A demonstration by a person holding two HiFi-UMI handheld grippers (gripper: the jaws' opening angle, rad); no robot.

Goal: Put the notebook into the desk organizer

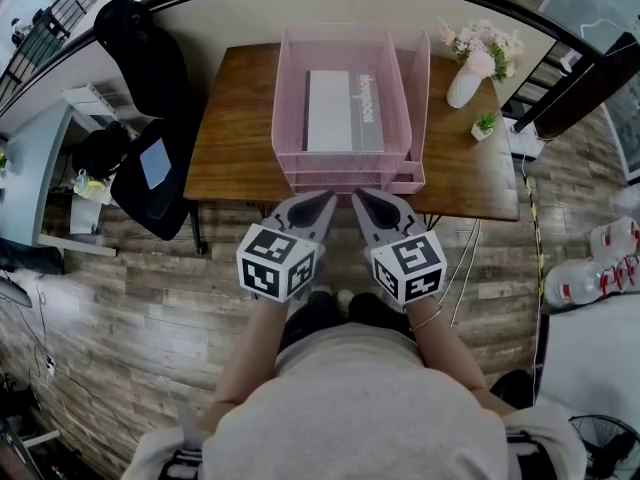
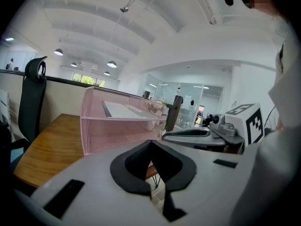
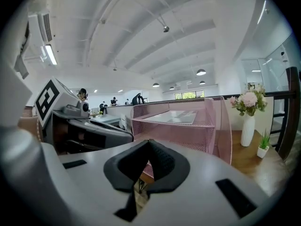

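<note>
Holding my left gripper (image 1: 318, 208) and right gripper (image 1: 366, 206) pressed together, empty — the notebook (image 1: 340, 113) lies in the pink organizer (image 1: 288, 78), top tray.

The pink metal-mesh desk organizer (image 1: 340, 160) looks matt; the brown rectangular wooden desk (image 1: 235, 118) is smooth, faintly glossy; the flat grey notebook (image 1: 345, 113) has a matt cover; the small white vase (image 1: 463, 88) looks smooth.

We find the desk organizer (image 1: 345, 156) standing mid-table (image 1: 235, 138), with the notebook (image 1: 343, 111) lying in its top tray. On the table to the organizer's right stands a vase (image 1: 463, 88), and a small plant (image 1: 484, 125) sits just before it. A chair (image 1: 150, 158) stands off the table's left end. The left gripper (image 1: 322, 203) and right gripper (image 1: 362, 200) sit side by side before the table's near edge.
</note>
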